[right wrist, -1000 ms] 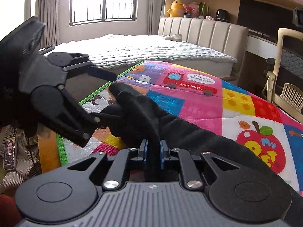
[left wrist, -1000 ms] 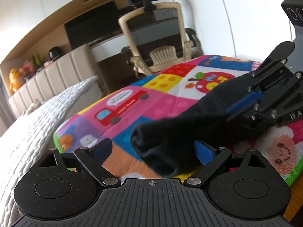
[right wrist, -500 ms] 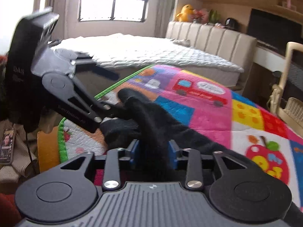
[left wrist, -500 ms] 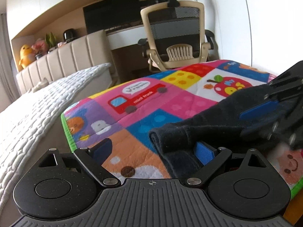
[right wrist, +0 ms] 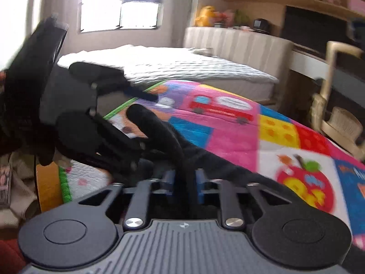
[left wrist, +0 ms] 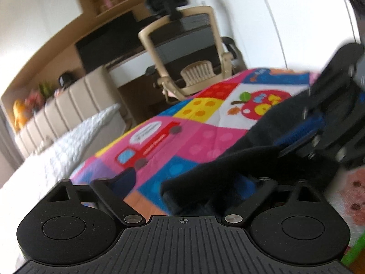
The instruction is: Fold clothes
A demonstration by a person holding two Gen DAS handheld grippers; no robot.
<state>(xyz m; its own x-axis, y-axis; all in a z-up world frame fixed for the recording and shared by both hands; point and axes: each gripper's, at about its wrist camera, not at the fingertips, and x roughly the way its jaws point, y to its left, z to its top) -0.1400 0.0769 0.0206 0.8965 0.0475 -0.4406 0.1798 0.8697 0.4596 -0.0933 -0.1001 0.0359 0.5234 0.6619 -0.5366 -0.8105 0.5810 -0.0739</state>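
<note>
A long black garment (left wrist: pixel 228 166) lies across a colourful patchwork mat (left wrist: pixel 200 137) and is stretched between the two grippers. My left gripper (left wrist: pixel 189 178) is closing around the garment's near end. The cloth covers its right finger, and a gap shows at its left finger (left wrist: pixel 127 180). In the right wrist view my right gripper (right wrist: pixel 185 180) is closing, its blue pads pinching a fold of the black garment (right wrist: pixel 164 132). The left gripper (right wrist: pixel 148 121) stands at the garment's far tip. The right gripper (left wrist: pixel 314 125) shows blurred at the right edge of the left wrist view.
A beige office chair (left wrist: pixel 189 52) and a desk stand beyond the mat's far end. A bed with a white quilt (right wrist: pixel 182 66) and a padded headboard (left wrist: pixel 75 105) runs alongside the mat. Bundled cloth (right wrist: pixel 16 194) lies below the mat's corner.
The left jaws have narrowed around the garment's end, and that gripper has shifted and rolled. The right jaws parted from fully shut, then narrowed again on the fold.
</note>
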